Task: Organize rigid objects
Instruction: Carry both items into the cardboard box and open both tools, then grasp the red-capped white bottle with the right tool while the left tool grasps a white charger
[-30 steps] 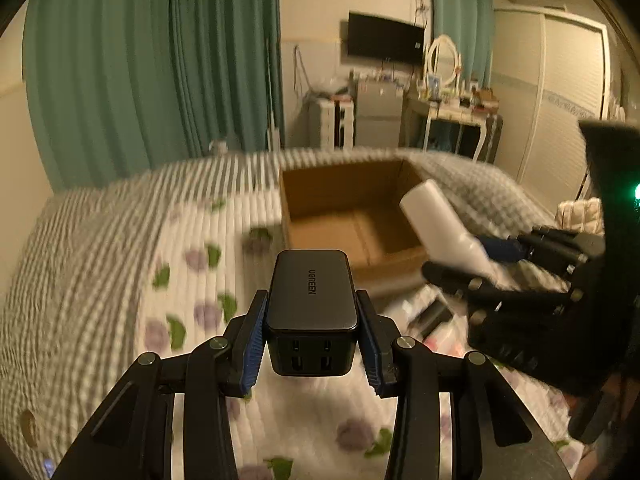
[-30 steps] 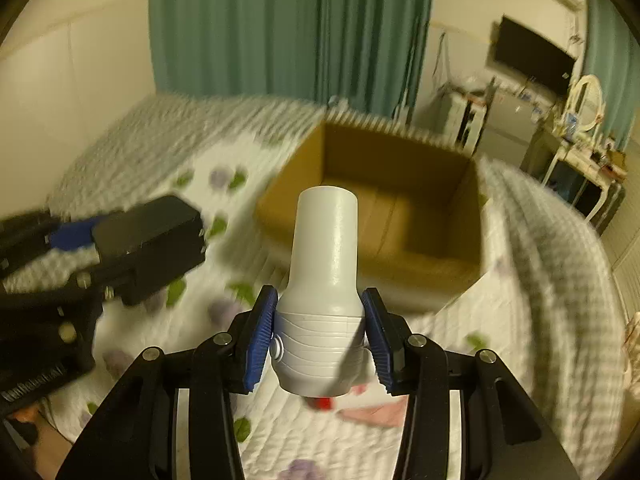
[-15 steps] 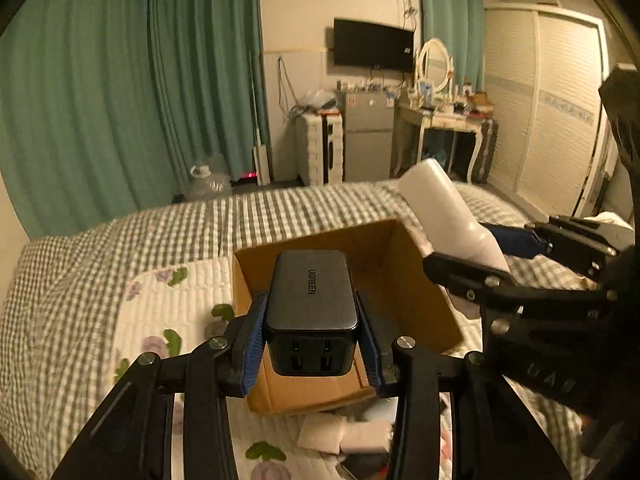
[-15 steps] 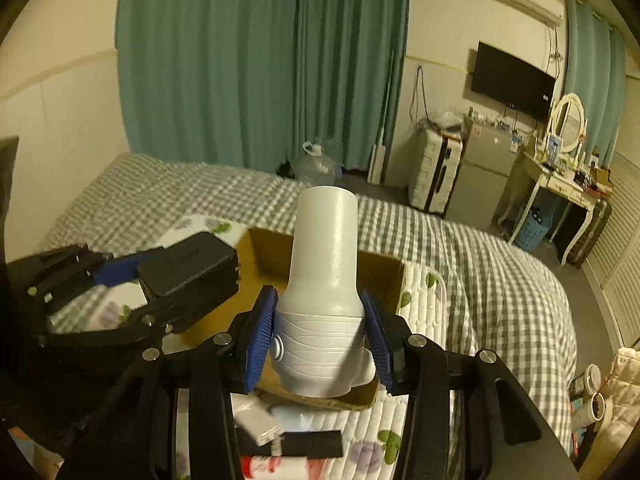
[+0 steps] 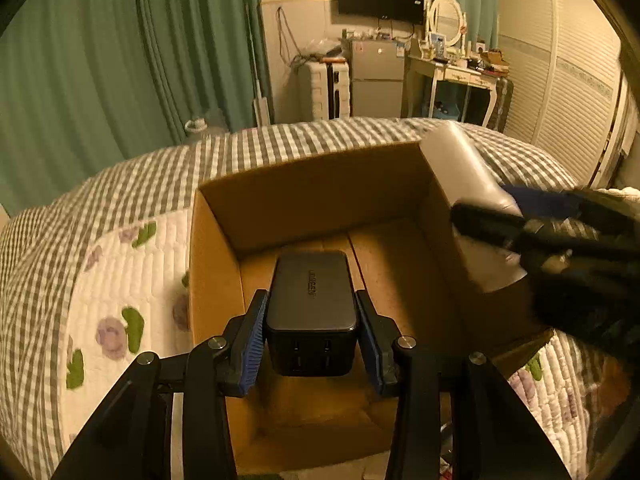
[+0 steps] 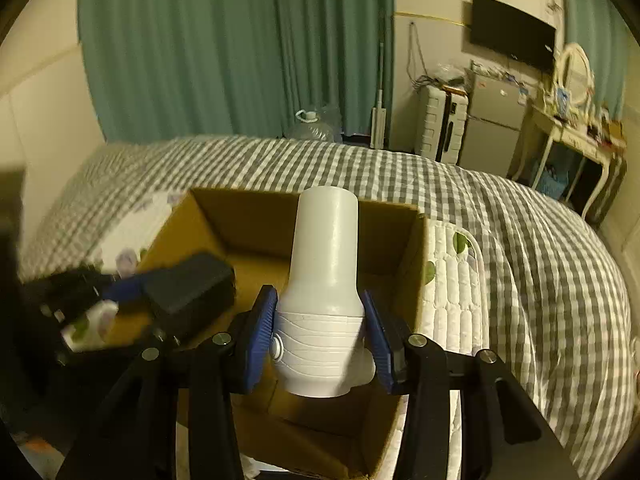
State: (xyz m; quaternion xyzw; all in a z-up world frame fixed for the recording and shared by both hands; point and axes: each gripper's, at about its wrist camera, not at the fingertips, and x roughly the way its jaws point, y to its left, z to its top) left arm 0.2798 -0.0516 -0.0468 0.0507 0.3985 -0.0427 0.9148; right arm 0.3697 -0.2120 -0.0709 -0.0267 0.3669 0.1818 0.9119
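The left tool [image 5: 311, 330] is opening, its ribbed blue pads around a matte black charger block [image 5: 311, 308]; the right tool [image 6: 320, 342] is opening around a smooth white flared bottle [image 6: 324, 280]. Both hang over the open cardboard box [image 5: 312, 196] on the checked bed [image 6: 520, 240].

The charger [image 5: 311, 300] is black matt plastic, smooth. The white bottle [image 6: 324, 280] looks like smooth plastic, maybe slightly glossy. The box [image 5: 320, 196] is plain brown cardboard. The bed [image 6: 520, 240] has soft quilted checked cloth.
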